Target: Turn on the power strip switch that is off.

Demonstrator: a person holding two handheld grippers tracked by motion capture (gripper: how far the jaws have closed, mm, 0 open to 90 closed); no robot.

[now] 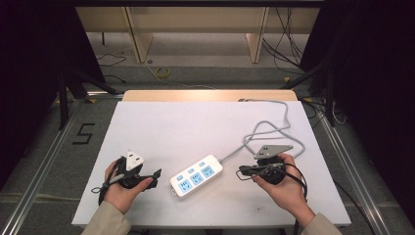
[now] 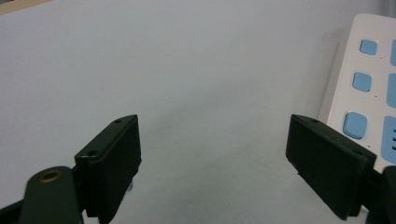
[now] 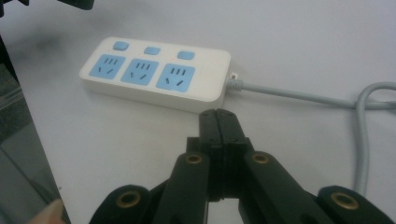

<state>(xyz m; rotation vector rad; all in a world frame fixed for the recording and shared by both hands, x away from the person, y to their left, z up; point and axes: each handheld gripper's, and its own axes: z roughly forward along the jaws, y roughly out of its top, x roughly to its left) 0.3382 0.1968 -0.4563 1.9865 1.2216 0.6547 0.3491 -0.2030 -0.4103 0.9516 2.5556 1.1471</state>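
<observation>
The power strip serves as the landmark: a white block with three blue sockets and three blue switches, lying slantwise on the near middle of the tabletop, which is covered by a plain, matt white sheet.

Far to the left of the strip, off the tabletop, a dark curtain hangs over a grey floor that carries a black taped number 5 and a metal rail.

Just left of the strip, the left gripper rests low in a hand, well short of touching the strip. In the left gripper view its fingers stand wide apart with nothing but bare white surface between them, and the strip's edge sits just beyond the far finger.

Behind the strip, past the tabletop's wooden far edge, pale wooden furniture legs and loose cables lie on the floor.

From the strip's right end a grey cord runs away and loops on the white surface.

Right of the strip, the right gripper points toward it, held in the other hand. In the right gripper view its fingers are pressed together, holding nothing, just short of the strip's long side.
</observation>
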